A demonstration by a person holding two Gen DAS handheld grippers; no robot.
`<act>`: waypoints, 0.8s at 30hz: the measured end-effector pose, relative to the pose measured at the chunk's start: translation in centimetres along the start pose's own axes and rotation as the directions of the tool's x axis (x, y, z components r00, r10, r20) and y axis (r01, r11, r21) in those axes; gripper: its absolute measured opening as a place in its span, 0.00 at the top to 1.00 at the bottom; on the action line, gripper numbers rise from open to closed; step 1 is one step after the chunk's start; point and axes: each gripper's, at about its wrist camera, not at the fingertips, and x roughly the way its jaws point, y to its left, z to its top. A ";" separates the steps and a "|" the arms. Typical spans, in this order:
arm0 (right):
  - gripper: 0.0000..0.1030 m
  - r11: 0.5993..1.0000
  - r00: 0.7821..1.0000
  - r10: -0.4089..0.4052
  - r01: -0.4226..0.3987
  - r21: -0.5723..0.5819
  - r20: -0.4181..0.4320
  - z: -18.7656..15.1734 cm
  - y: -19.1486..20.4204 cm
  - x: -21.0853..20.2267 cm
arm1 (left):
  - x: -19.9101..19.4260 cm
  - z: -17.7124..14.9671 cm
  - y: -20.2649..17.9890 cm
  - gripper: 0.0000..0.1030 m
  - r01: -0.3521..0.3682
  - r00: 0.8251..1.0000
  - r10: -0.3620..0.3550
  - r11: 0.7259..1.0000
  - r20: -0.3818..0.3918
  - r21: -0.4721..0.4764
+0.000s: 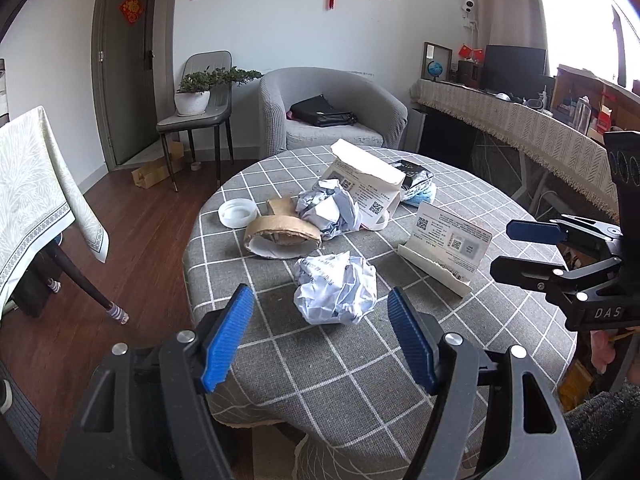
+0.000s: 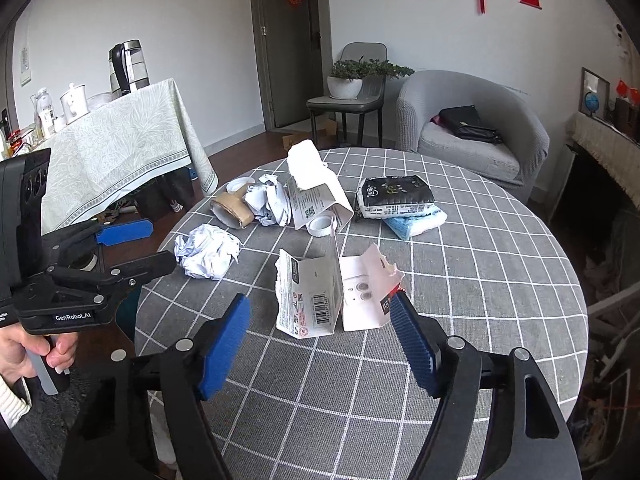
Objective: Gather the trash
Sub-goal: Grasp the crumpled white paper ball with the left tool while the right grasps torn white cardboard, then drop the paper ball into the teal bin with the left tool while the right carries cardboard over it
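Trash lies on a round table with a grey checked cloth. My left gripper is open and empty, just short of a crumpled paper ball, which also shows in the right wrist view. My right gripper is open and empty, its fingers either side of a torn white carton piece, seen too in the left wrist view. Farther back lie a second paper ball, a cardboard ring, a white lid, and a torn white box.
A black packet on a blue pack lies at the table's far side. Another white lid sits by the torn box. A grey armchair, a chair with a potted plant and a cloth-covered side table stand around.
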 end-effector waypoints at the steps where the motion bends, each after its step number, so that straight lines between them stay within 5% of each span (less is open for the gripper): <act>1: 0.33 1.000 1.000 0.002 -0.002 0.000 0.000 0.1 -0.2 0.2 | 0.4 0.2 -0.1 0.29 0.003 1.000 -0.003 1.000 -0.004 0.004; 8: 0.42 1.000 0.999 0.022 -0.023 -0.011 -0.028 0.4 -0.6 1.8 | 3.8 0.6 -0.7 0.48 0.024 0.997 -0.022 0.999 -0.071 0.028; 19: 0.68 1.000 0.997 0.008 -0.006 0.028 -0.079 1.7 -0.7 4.5 | 2.9 0.7 0.5 0.51 0.069 0.997 -0.070 0.997 -0.041 -0.017; 24: 0.72 0.999 0.995 -0.003 0.006 0.033 -0.096 1.9 -0.2 5.5 | 1.8 1.0 0.9 0.51 0.074 0.997 -0.074 0.997 -0.017 -0.019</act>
